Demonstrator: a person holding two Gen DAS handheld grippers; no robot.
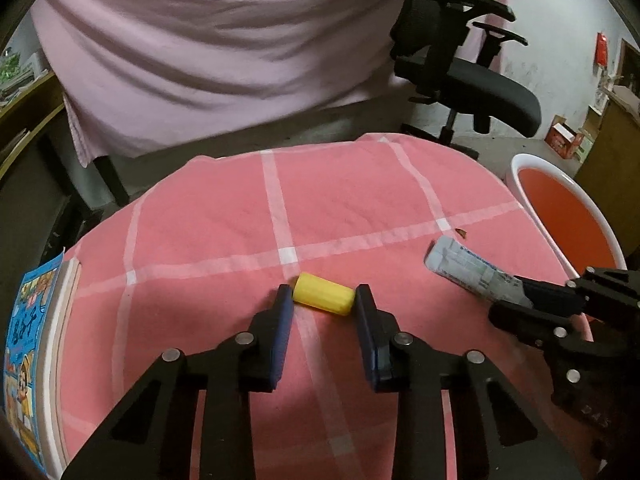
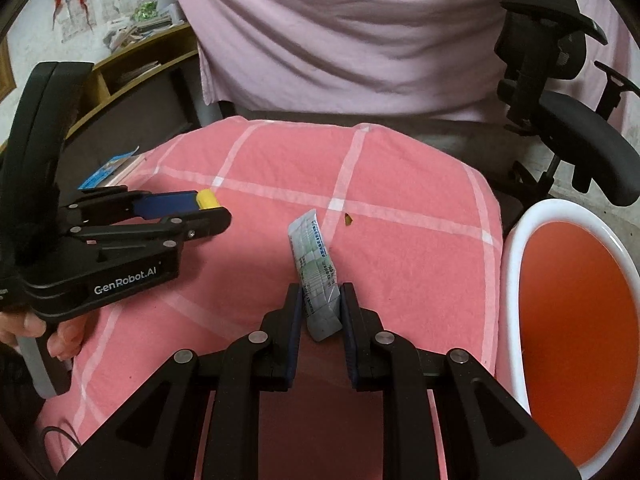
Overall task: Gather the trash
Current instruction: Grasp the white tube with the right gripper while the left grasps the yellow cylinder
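Note:
A yellow ribbed cylinder point(image 1: 323, 293) lies on the pink checked cloth point(image 1: 224, 216), held between the fingertips of my left gripper point(image 1: 323, 294), whose blue pads touch both its ends. It also shows in the right wrist view point(image 2: 208, 199). A grey-white printed sachet point(image 2: 316, 272) sticks up from my right gripper point(image 2: 320, 300), whose jaws are shut on its lower end. The sachet point(image 1: 468, 270) and right gripper point(image 1: 520, 292) also show at the right of the left wrist view. A tiny brown scrap point(image 2: 348, 219) lies on the cloth beyond the sachet.
A white bin with an orange inside point(image 2: 568, 320) stands just right of the table. A children's book point(image 1: 24, 344) lies at the table's left edge. A person in a pink shirt point(image 1: 208, 40) stands across the table, with a black office chair point(image 1: 472, 72) beside.

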